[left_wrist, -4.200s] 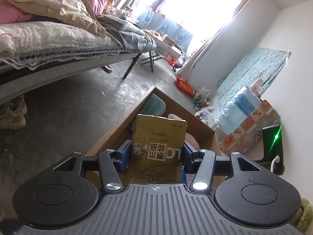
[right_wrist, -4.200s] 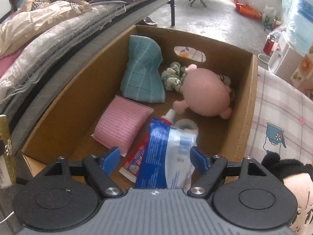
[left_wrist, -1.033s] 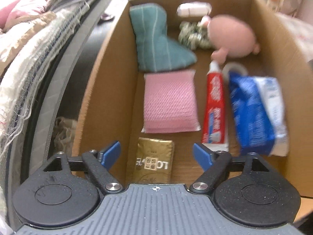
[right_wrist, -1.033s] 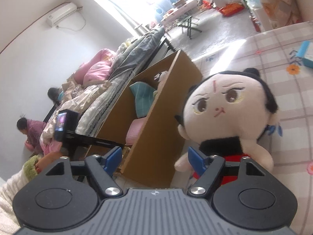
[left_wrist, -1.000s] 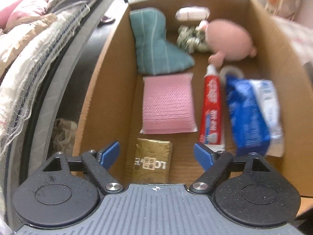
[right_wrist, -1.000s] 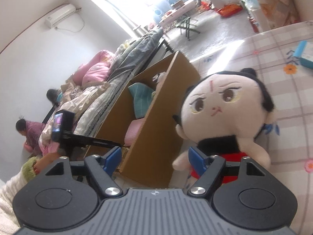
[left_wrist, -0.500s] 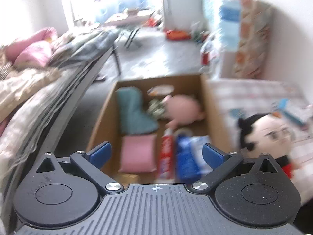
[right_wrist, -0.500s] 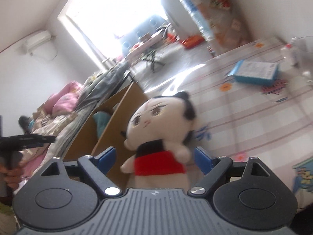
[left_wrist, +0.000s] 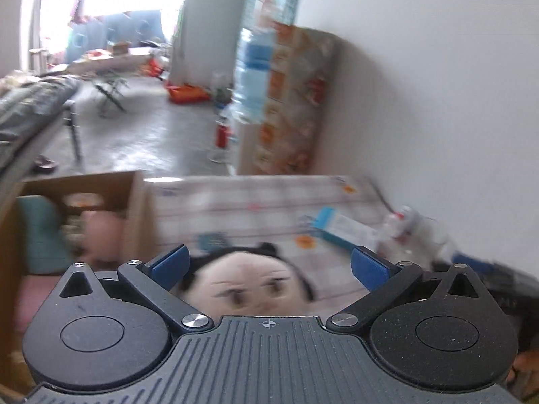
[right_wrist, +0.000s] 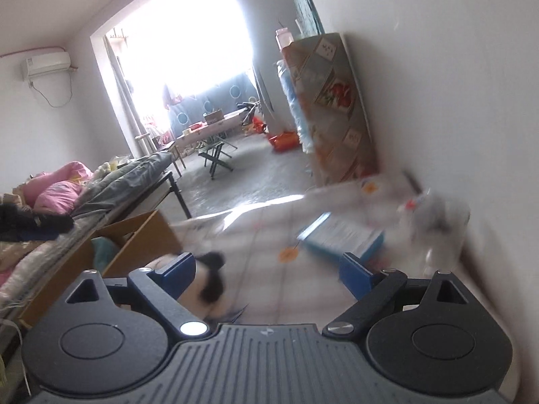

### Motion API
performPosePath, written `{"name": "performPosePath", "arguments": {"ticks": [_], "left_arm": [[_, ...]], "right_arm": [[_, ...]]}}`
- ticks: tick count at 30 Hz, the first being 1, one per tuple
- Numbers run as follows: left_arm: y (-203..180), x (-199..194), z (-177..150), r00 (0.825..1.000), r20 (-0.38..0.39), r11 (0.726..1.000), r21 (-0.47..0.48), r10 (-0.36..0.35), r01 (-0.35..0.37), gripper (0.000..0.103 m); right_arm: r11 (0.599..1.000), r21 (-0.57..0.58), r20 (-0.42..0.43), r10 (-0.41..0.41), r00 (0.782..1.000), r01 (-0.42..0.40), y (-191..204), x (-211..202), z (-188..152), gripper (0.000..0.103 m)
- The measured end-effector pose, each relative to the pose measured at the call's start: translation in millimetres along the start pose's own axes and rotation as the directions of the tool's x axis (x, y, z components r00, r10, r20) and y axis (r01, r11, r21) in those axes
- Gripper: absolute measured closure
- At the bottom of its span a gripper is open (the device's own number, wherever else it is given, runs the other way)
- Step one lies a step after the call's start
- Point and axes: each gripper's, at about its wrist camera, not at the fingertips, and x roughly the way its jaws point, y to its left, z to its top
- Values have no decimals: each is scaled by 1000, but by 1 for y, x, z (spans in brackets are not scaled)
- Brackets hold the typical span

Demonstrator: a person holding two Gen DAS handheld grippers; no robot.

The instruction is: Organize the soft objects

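Left gripper (left_wrist: 267,264) spread wide, jaws just opening, gripping nothing; the plush doll (left_wrist: 247,289) with black hair sits low between its blue fingers (left_wrist: 168,264), untouched. Right gripper (right_wrist: 267,271) also opening wide, empty, doll (right_wrist: 205,286) by its left finger. Doll lies on the checked bedsheet (left_wrist: 256,202), just right of the cardboard box (left_wrist: 134,198); blue booklet (right_wrist: 340,235) farther right.

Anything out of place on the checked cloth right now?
The plush doll sits on the cloth, outside the cardboard box that already holds soft items. Both views are motion-blurred; nothing reads as spilled or damaged.
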Motion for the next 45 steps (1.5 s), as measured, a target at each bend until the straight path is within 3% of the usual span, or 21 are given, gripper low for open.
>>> {"name": "performPosePath", "arguments": {"ticks": [5,9,15,20,25,31,40,45], "left_arm": [[-42,70,3,998,-54,999,41,-16,19,1],[-57,134,10,987,-158,999,26,-23,27,7],[-66,207,10,948,-311,996,-68,-73,54,31],[-74,234,4,932,-359,998,-45,-56,42,48],[-70,244,-1,924,-378,998,-35,-55,46,52],[-62,257,-2,910,-408,996,-73,-76,51,52],[-68,267,2,890,-434,989,-115,-137,97,32],[-73,277,-1,871,-468,987,-121,-149,104,28]], "right_arm": [[998,40,-81,43,996,-40,-33,46,37,9],[994,93,-179,65,982,-49,-56,96,57,9],[983,181,-338,85,937,-24,-81,175,70,9],[988,153,-420,30,907,38,-86,228,69,9],[988,127,-454,-23,891,90,-94,266,69,9],[984,124,-493,-54,869,131,-102,285,62,9],[957,284,-536,108,837,58,-111,259,51,9],[902,430,-540,232,809,29,-126,252,41,9]]}}
